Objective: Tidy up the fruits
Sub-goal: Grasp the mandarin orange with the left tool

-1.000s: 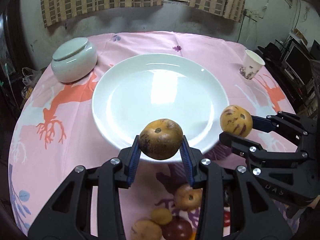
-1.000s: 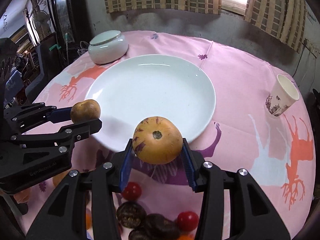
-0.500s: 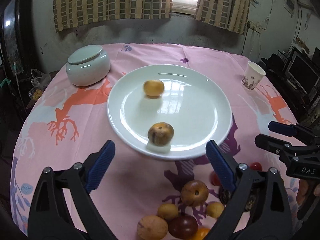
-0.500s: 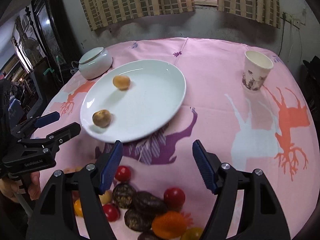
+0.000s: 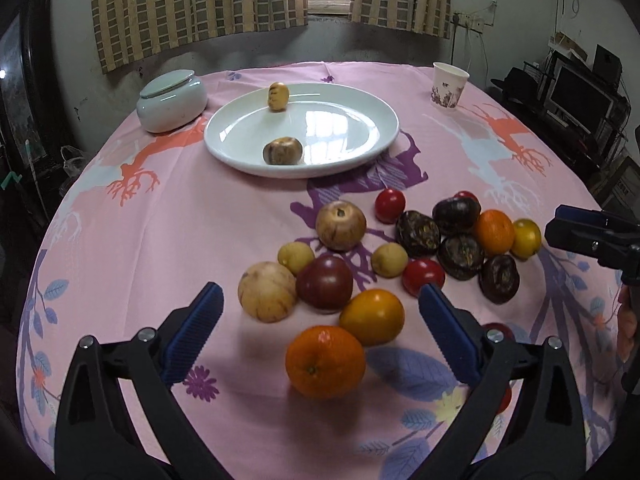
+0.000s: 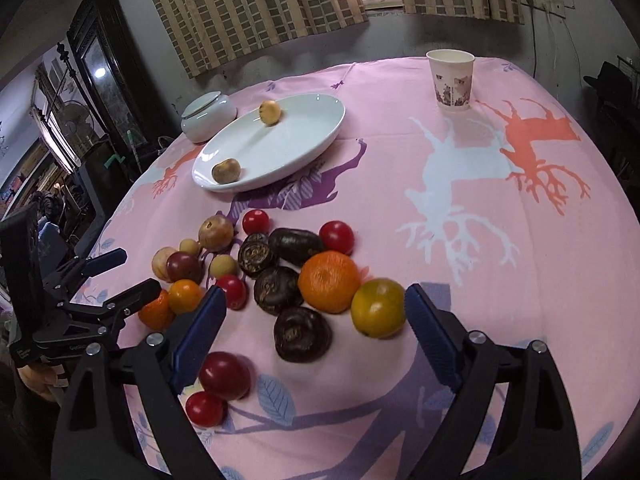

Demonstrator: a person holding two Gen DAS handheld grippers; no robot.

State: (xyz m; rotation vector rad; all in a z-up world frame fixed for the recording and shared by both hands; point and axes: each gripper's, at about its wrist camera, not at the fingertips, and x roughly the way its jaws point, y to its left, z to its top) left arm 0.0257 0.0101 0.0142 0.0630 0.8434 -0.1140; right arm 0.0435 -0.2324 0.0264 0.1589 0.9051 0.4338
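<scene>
While both tools hang above the loose pile of fruit, the left hand-held gripper [image 5: 320, 320] has its blue-padded jaws spreading wide with nothing pressed between them; a bright orange citrus fruit [image 5: 325, 362] and a yellow-orange round fruit [image 5: 372, 317] lie on the cloth in the gap below, untouched by either pad. The right hand-held gripper [image 6: 312, 324] is likewise opening, its pads apart and clear of everything, with a dark wrinkled purple fruit [image 6: 302, 334] lying between them on the cloth and a yellow-green round fruit [image 6: 378, 307] just beside its right pad. The round desk under a pink cloth printed with deer shapes [image 5: 160, 240] carries a large white oval plate [image 5: 360, 120] toward its far side, and on that plate sit two fruits well apart: a brownish mottled round fruit [image 5: 282, 151] near the front rim and a small yellow striped fruit [image 5: 278, 96] near the back rim. The remaining fruit stays off the plate in a cluster on the near half of the desk, among it red cherry tomatoes [image 5: 390, 205], a pale tan striped fruit [image 5: 267, 291] and a dark maroon tomato [image 5: 325, 282] touching each other. A pale green lidded ceramic jar [image 5: 172, 100] stands just left of the plate, and a patterned paper cup [image 5: 449, 85] stands upright at the far right.
</scene>
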